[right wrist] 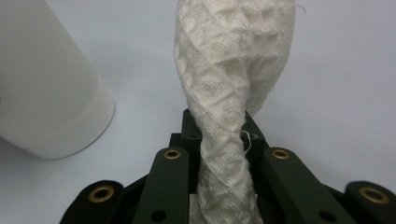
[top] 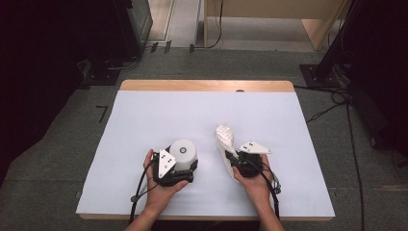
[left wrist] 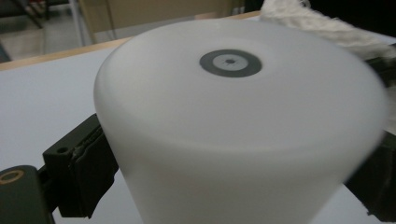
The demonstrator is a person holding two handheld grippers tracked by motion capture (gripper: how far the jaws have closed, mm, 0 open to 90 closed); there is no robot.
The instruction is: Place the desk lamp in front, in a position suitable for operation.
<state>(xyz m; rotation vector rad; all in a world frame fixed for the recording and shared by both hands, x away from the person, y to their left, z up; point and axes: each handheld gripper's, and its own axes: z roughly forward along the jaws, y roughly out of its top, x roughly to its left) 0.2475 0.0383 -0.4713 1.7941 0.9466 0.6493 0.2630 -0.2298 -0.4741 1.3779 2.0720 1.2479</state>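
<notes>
The left hand-held gripper (top: 185, 166) is clamping a white cylindrical cup (top: 183, 153), bottom up, near the front of the table (top: 144, 115); both jaws are pressing its sides. The right hand-held gripper (top: 230, 156) is pinching a white quilted cloth (top: 225, 137), bunched tight between its jaws and draping onto the table just beside the cup.

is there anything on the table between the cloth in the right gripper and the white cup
Nothing visible. The right gripper is shut on the white cloth, the left gripper holds the white cup, and only a bare strip of the white table cover lies between cloth and cup.
</notes>
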